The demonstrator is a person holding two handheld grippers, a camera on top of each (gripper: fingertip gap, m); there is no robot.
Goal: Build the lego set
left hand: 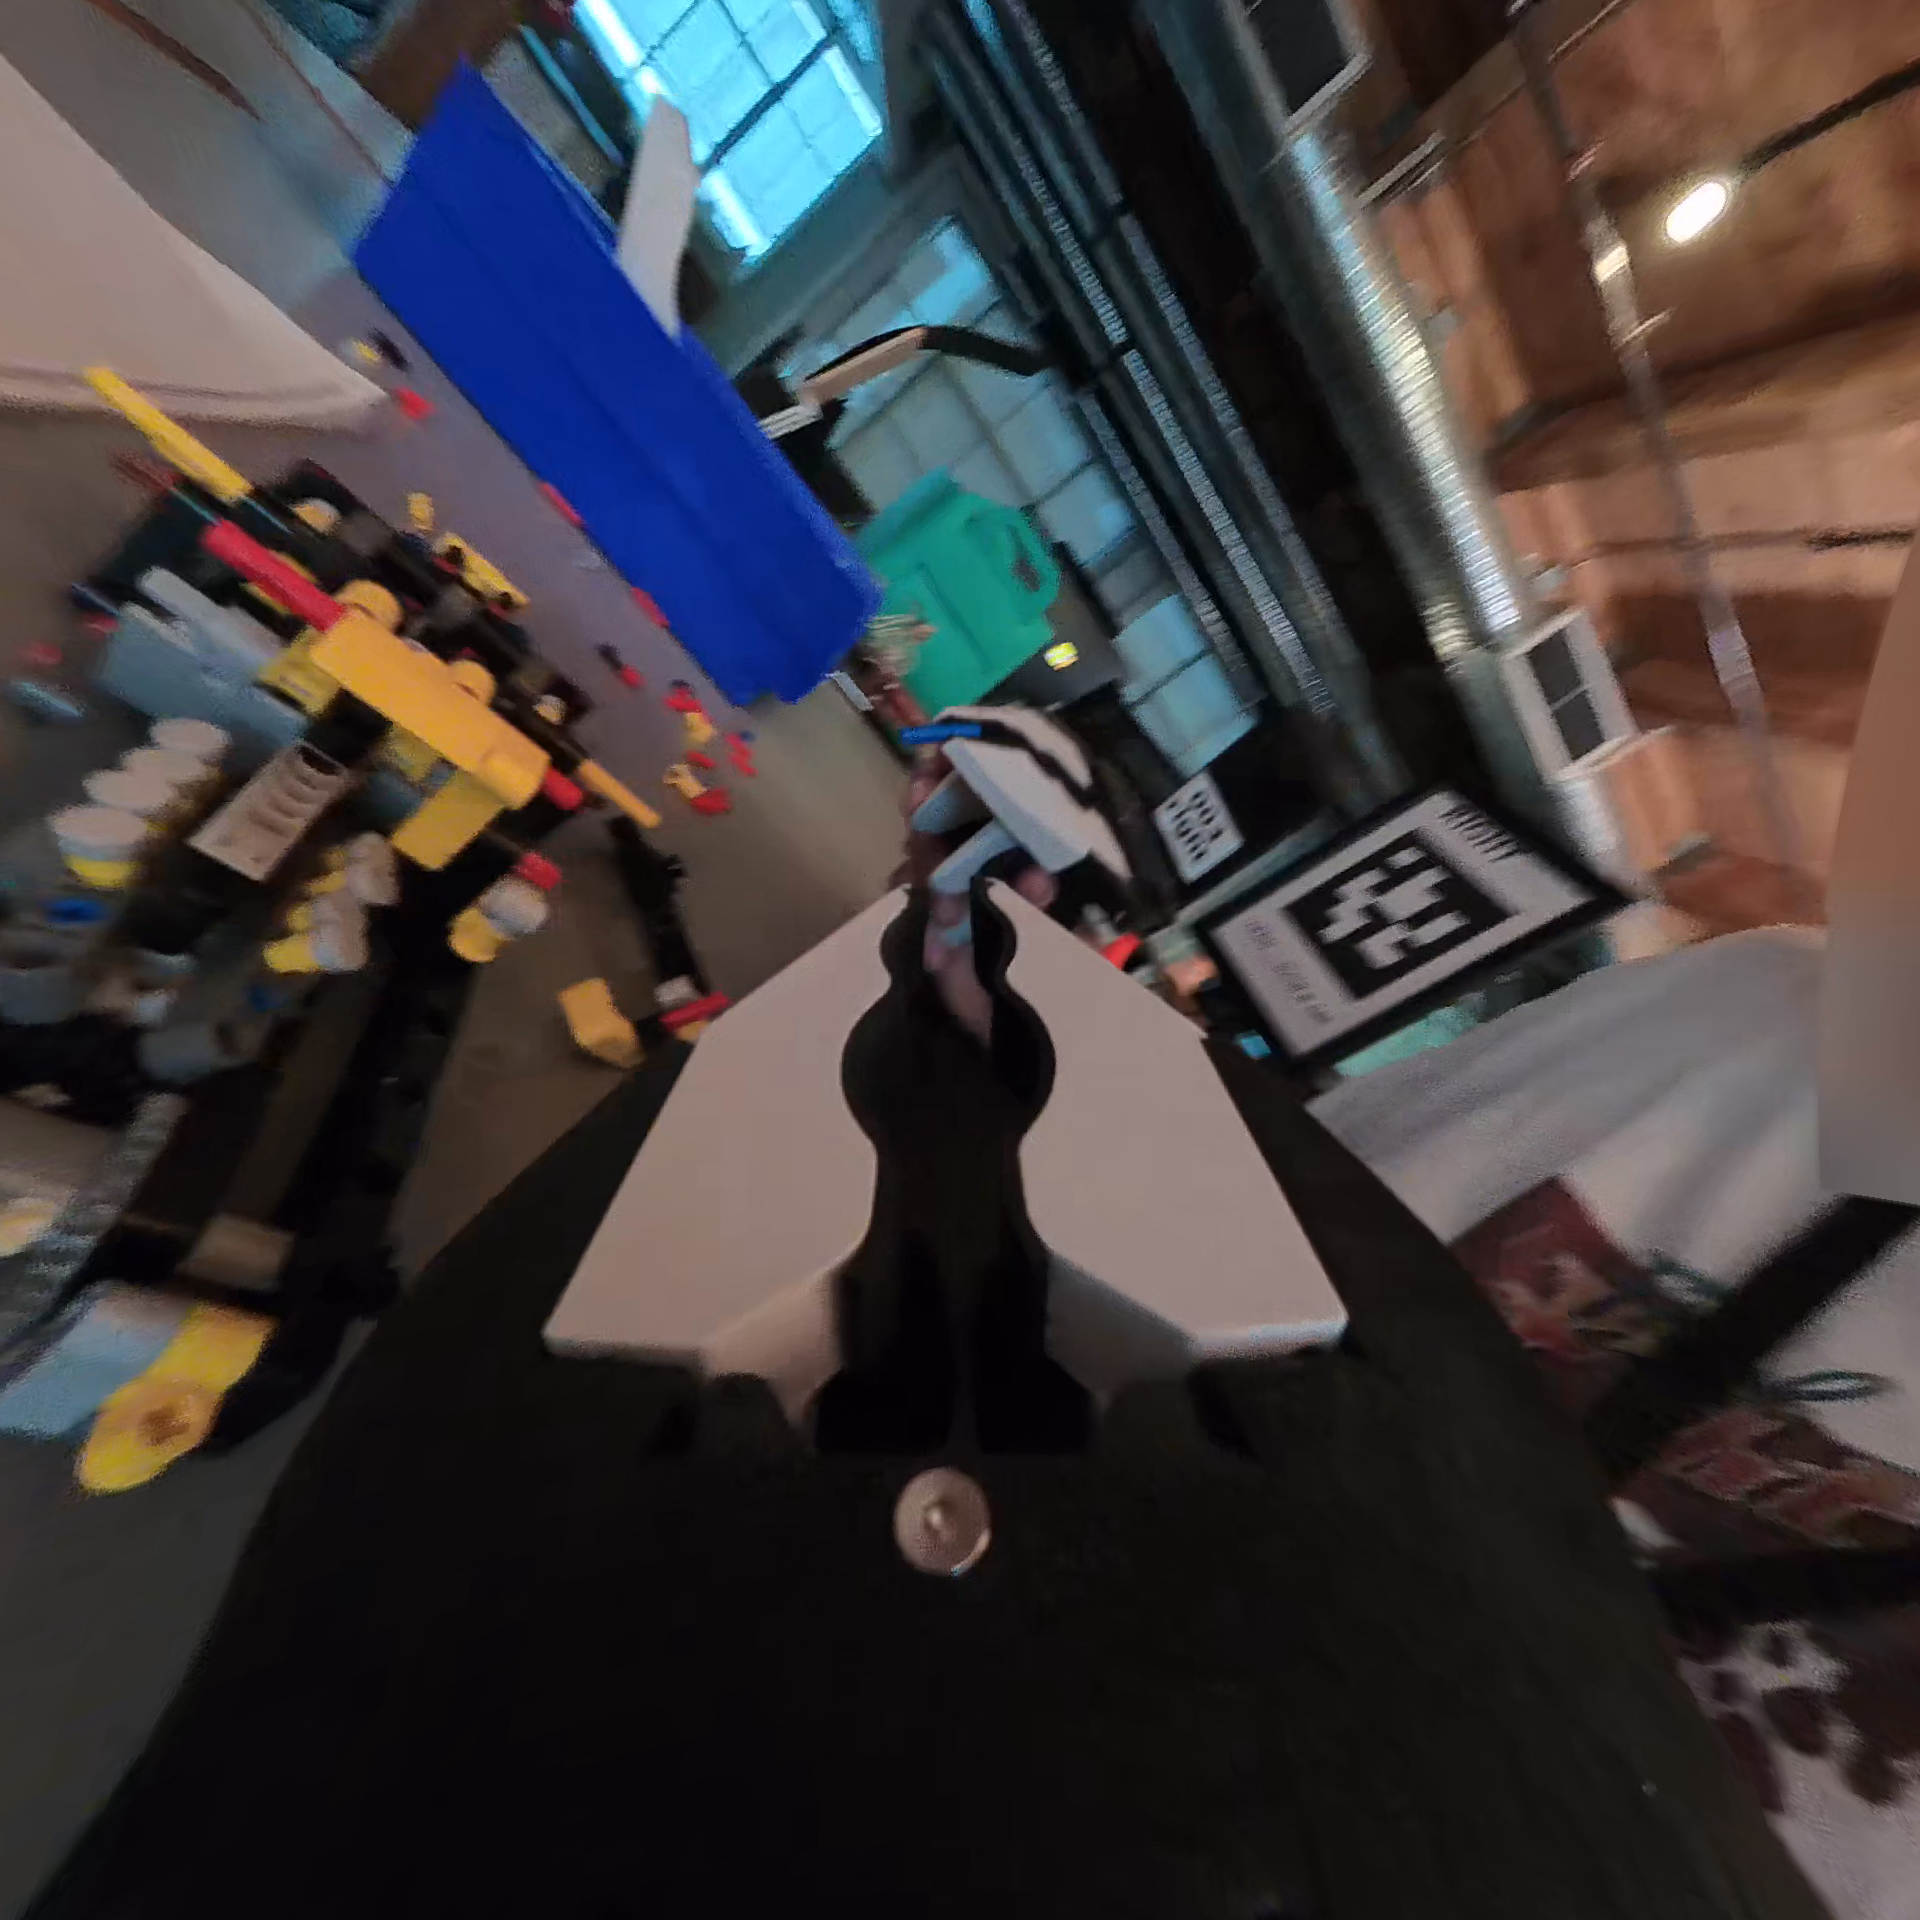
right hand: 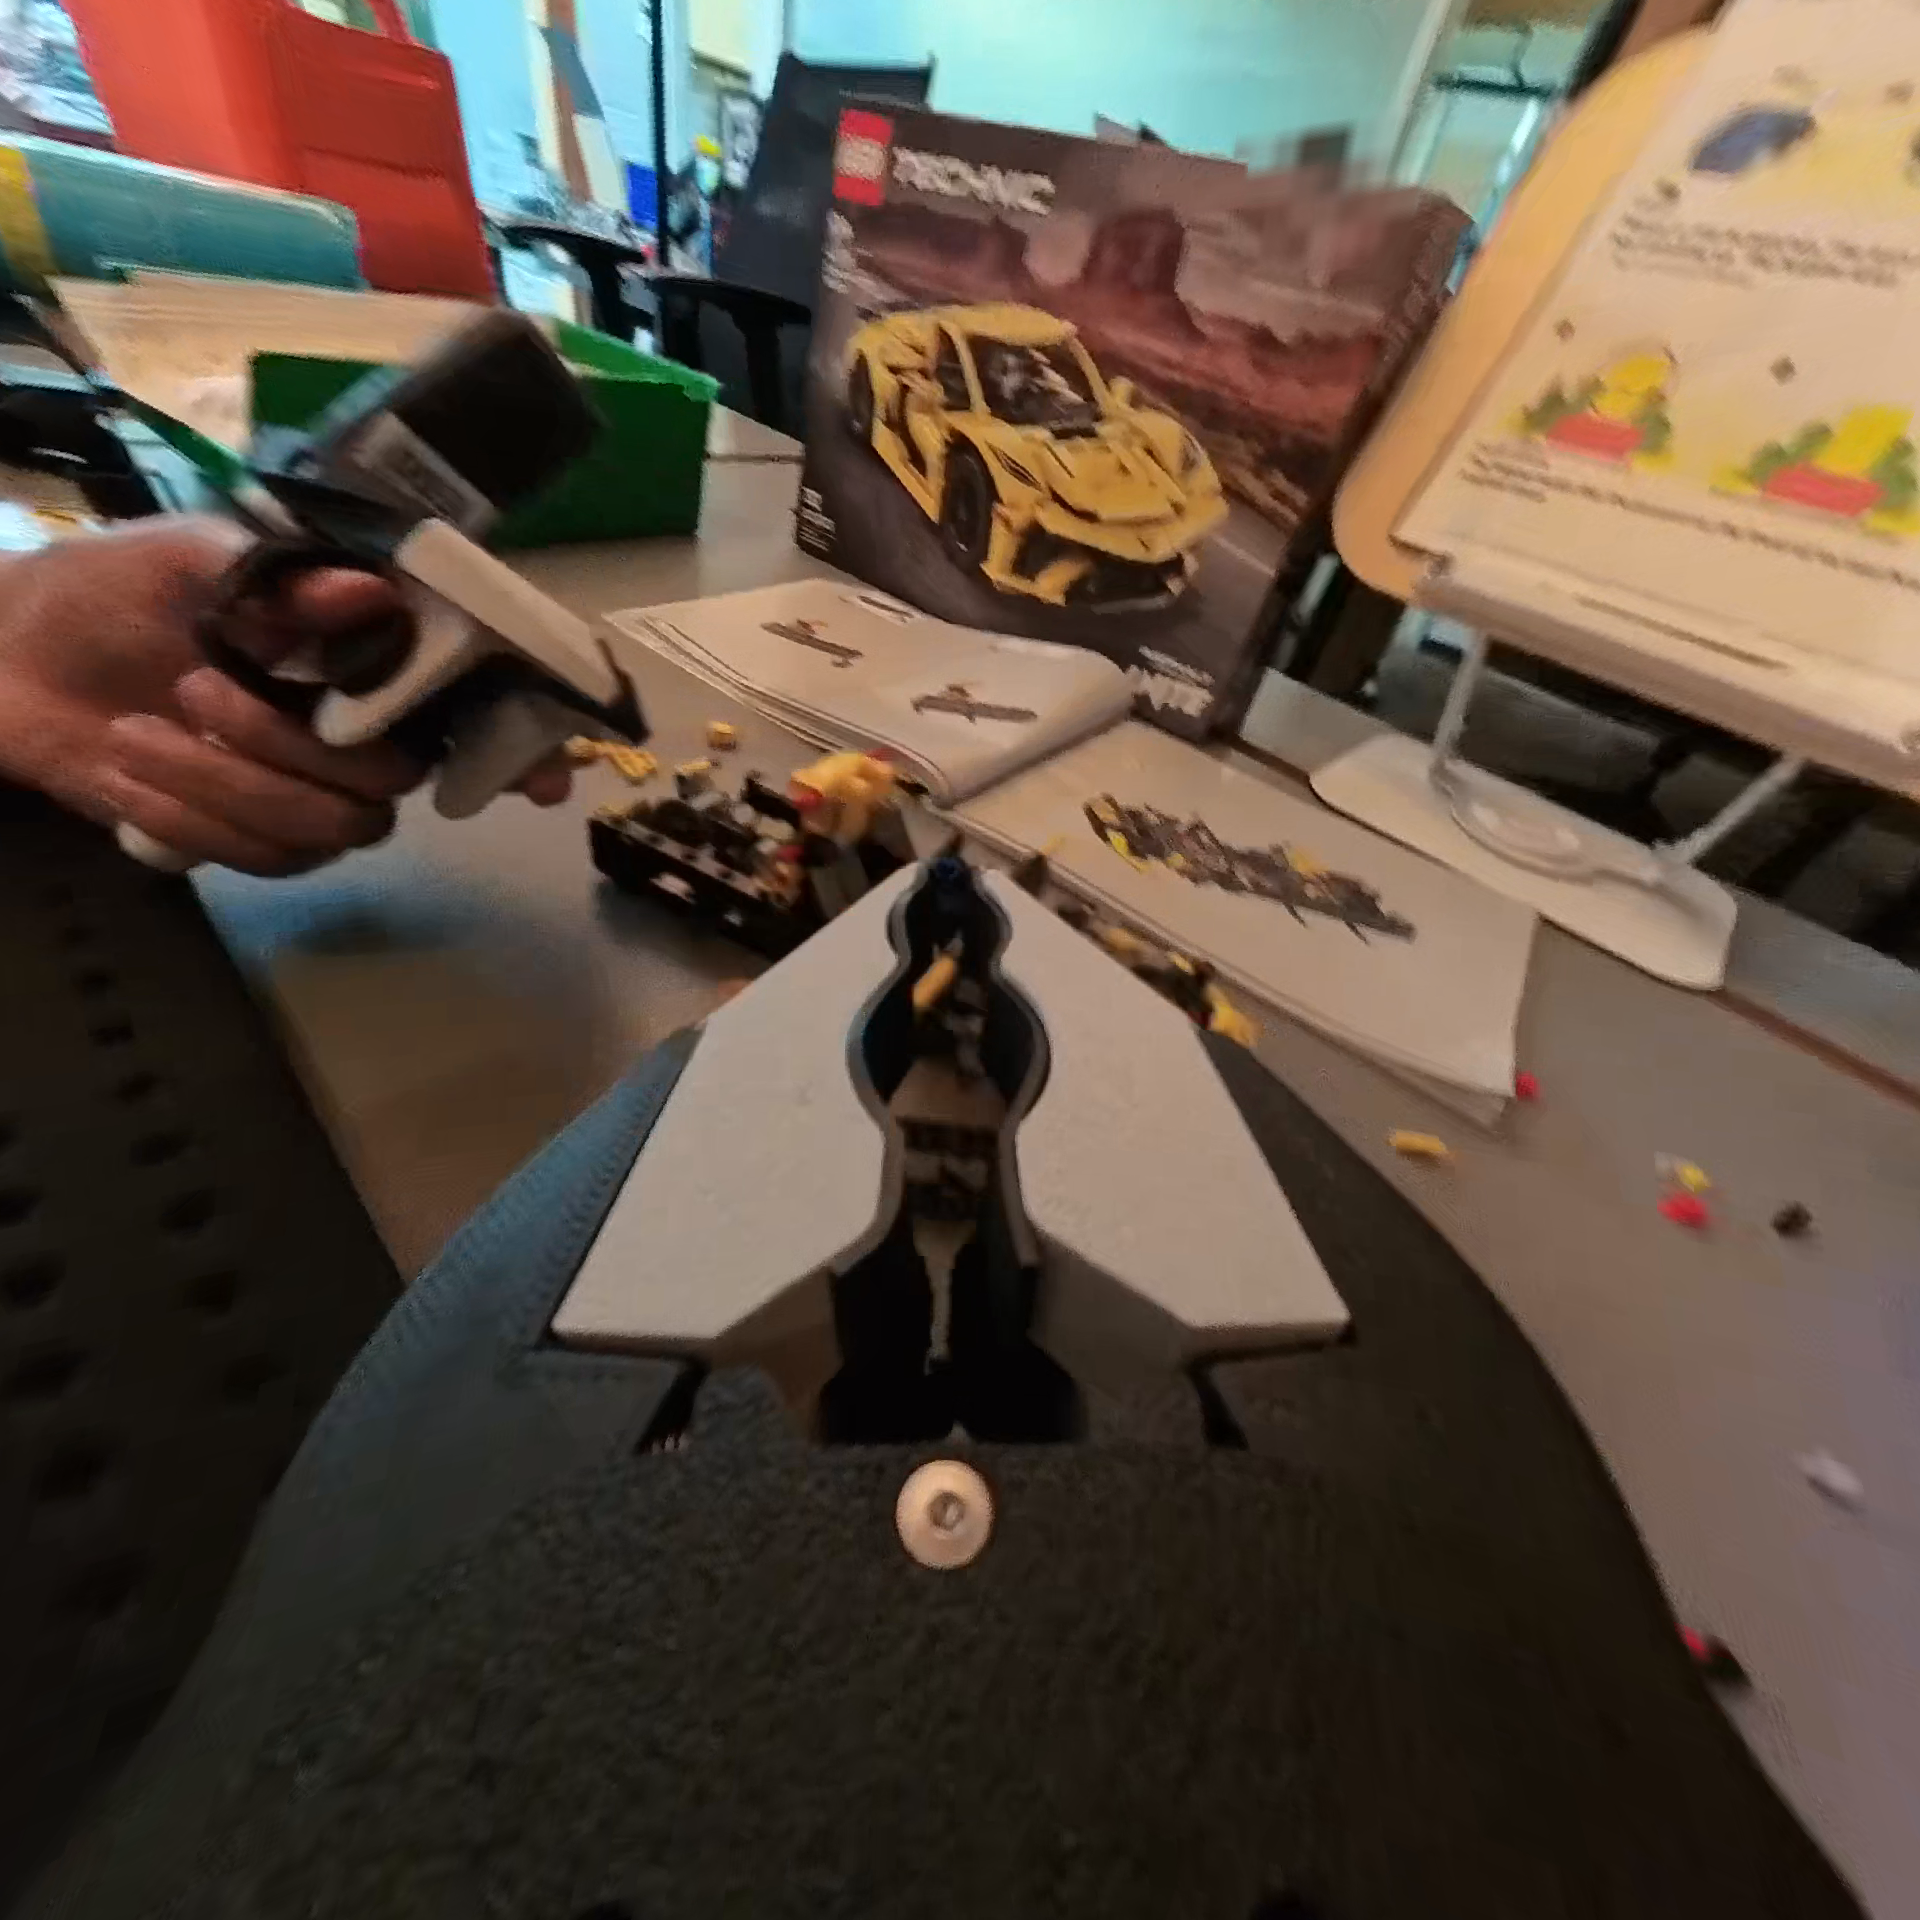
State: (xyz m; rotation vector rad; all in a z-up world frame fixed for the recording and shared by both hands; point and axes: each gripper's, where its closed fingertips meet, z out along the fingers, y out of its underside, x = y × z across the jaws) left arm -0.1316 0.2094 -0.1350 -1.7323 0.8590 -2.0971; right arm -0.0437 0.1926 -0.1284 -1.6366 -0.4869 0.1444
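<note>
We hold a small blue piece clamped at our right gripper tips; the half-built car sits at eleven o'clock. Our left gripper, jaws together and seemingly empty, hovers nearby. Next, we judge, comes careful alignment.

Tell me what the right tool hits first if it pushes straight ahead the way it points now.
Most likely the black and yellow partial build on the table, just beyond the right tool. Depth is unclear and the picture is blurred; the open instruction booklet lies behind it.
</note>
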